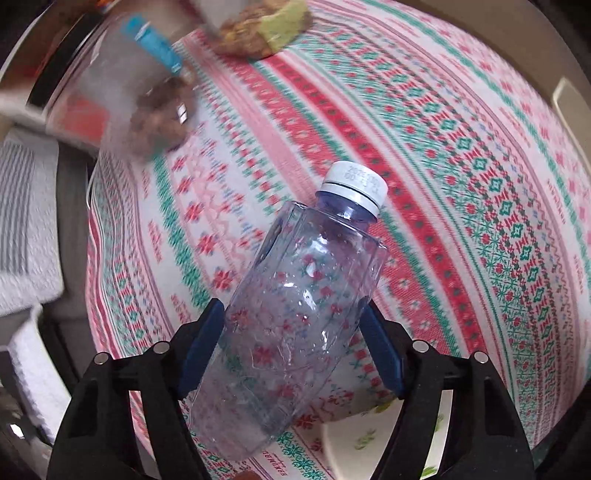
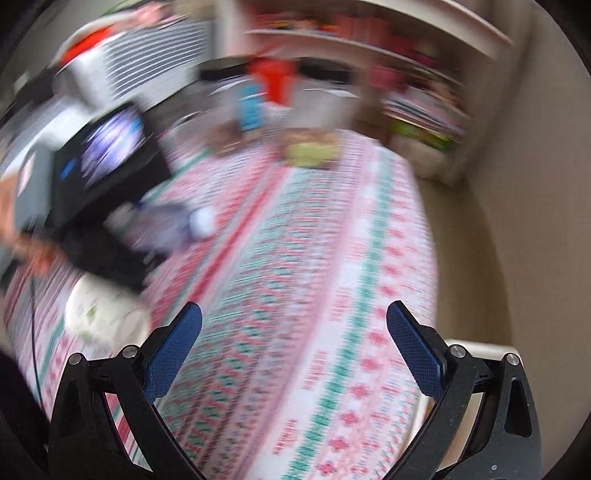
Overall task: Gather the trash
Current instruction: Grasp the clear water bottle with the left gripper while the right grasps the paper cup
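The left gripper (image 1: 293,325) has black arms and blue pads. A clear, empty plastic bottle with a white screw cap (image 1: 306,295) sits between its two blue pads. The bottle lies tilted, with its cap pointing up and to the right in the left wrist view. Both pads look like they touch the bottle's sides, one on each side. So the jaws stand partly open around the bottle and seem to hold it.

Under the bottle is a table with a cloth in red, green and white knitted-style patterns (image 1: 443,184). A white plate with small green flowers (image 1: 369,439) lies on the cloth just below the bottle. Far up on the cloth lies a brown and pale green lumpy thing (image 1: 266,29), maybe food. To the upper left is a blurry clear jar or bag with a blue label (image 1: 122,81).

The right gripper (image 2: 294,332) hangs over the same patterned cloth. Its blue pads stand wide apart, and nothing is between them. This view is very blurry. At its left edge the left gripper shows as a dark shape, with the bottle's white cap (image 2: 202,220) beside it. The white plate shows just below that.
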{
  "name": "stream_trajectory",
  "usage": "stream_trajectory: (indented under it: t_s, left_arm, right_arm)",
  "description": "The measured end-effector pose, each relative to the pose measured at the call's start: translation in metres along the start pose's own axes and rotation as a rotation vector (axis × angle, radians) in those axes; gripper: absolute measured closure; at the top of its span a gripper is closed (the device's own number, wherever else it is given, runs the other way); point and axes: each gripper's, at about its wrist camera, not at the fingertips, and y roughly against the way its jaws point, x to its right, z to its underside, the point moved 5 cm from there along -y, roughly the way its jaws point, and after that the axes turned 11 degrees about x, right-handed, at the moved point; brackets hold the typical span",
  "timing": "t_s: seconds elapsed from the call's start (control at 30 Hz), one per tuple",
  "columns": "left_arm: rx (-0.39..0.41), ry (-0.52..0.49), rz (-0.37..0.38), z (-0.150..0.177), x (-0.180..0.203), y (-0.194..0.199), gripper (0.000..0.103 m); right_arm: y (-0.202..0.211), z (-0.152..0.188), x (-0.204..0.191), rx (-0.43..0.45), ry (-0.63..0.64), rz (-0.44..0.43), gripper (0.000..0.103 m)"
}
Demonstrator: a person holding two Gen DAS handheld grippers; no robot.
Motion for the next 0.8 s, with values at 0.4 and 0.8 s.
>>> stream_trajectory:
  t_s: [0.4, 0.8]
  left_arm:
    - [0.078, 0.296, 0.026, 0.058, -0.083, 0.025, 0.032]
    - [0.127, 0.437, 0.043, 0.073, -0.104, 0.041, 0.032]
  right_arm:
    - [-0.032, 0.007, -0.137, -0.089, 0.36, -0.422, 0.007]
    - [-0.08, 0.021, -0.176, -0.199, 0.408, -0.506, 0.026]
